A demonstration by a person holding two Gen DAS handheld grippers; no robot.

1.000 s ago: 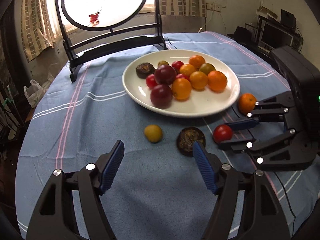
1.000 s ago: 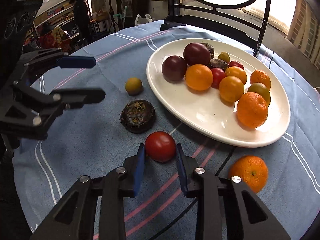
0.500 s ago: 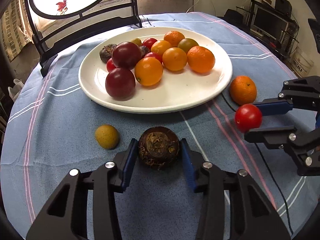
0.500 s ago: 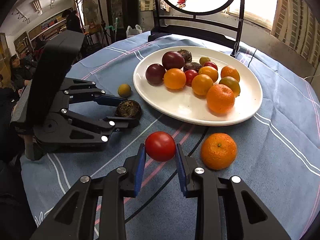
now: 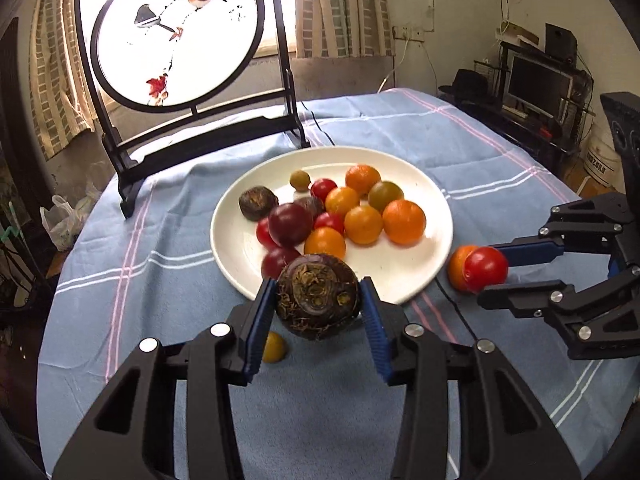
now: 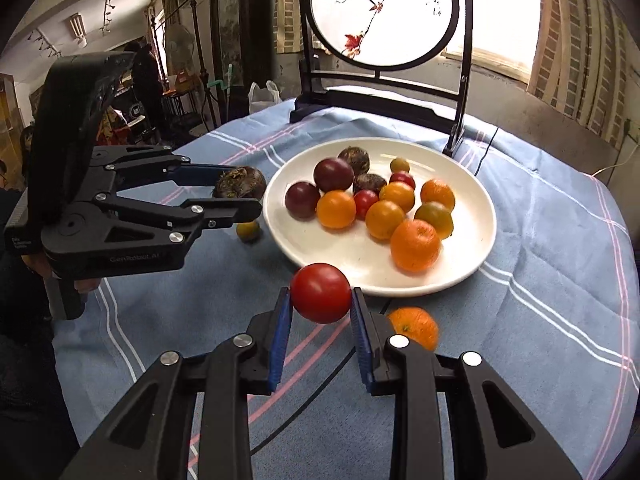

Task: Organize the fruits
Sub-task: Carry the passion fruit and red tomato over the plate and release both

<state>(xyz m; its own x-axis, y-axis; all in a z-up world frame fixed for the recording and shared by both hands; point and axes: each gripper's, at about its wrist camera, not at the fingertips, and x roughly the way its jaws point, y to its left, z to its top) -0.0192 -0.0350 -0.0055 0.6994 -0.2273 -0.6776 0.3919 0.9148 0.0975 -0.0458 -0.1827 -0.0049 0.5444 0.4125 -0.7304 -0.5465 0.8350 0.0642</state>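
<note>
Over on the left, the small yellow-green fruit (image 5: 274,347) sits alone on the blue striped cloth (image 5: 168,280), half hidden behind a finger of the left gripper (image 5: 316,312). That gripper is the story here: a second ago its jaws stood wide over bare cloth, and since then they have closed in, and now both blue pads press the sides of the dark, rough-skinned fruit (image 5: 318,295). It looks clear of the cloth, though from this low angle that is a judgement rather than a certainty. The right wrist view agrees, showing the fruit pinched at the fingertips near the plate's left rim.

Moving to the middle, the white plate (image 5: 432,216) already carries a crowd of oranges, red tomatoes and dark plums, with open white space along its near side.

Further right, the right gripper (image 6: 321,300) is clenched on the red tomato (image 6: 321,293), as it was a second ago, and the tomato has come up off the cloth and hangs just short of the plate's near rim. Just right of it, one loose orange (image 6: 414,326) waits on the cloth.

So both hands are loaded at once. Two strays look about to join the plate; two more remain to collect.
</note>
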